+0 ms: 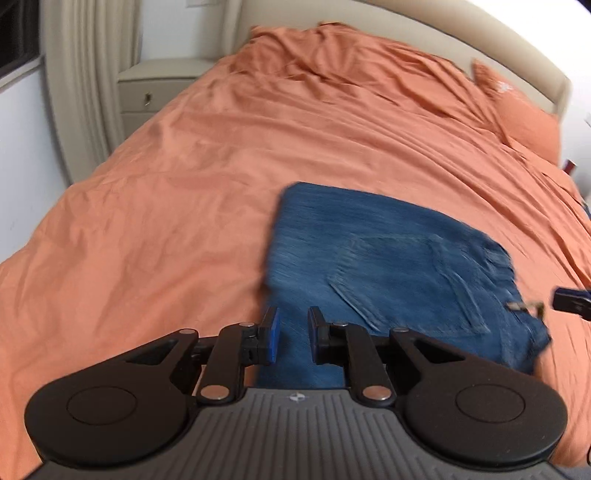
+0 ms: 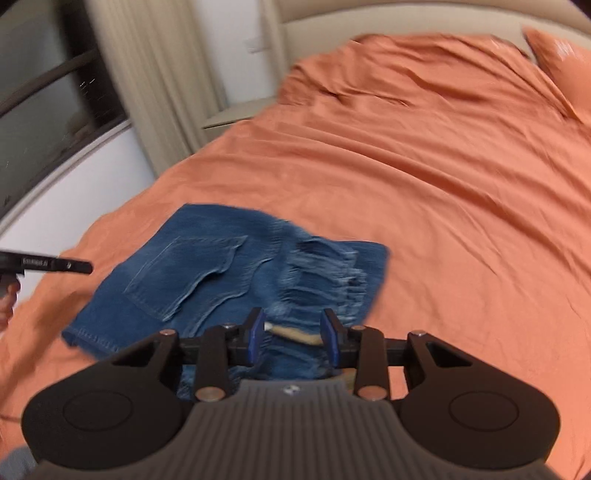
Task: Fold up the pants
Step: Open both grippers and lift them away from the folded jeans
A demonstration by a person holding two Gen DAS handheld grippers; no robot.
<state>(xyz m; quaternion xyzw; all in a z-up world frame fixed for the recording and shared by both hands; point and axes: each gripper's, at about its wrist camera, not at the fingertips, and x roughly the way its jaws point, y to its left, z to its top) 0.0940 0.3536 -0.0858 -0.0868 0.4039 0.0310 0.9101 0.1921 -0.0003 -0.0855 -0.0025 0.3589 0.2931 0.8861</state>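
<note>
orange bedspread (image 1: 184, 184) under folded jeans (image 1: 388, 258); my left tongs (image 1: 293, 339) hover apart over their near edge, right tongs (image 2: 291, 338) apart, gripping nothing.

Orange duvet (image 1: 221, 155), wrinkled, spread across the whole bed. Beige padded headboard (image 1: 406, 26) along the duvet's far edge. Orange pillow (image 1: 524, 122) at the duvet's far right corner, against the headboard. Cream nightstand (image 1: 155, 85) just beside the duvet's far left edge. Beige curtain (image 1: 81, 74) left of the nightstand. Dark window (image 2: 48, 96) beyond the curtain.
</note>
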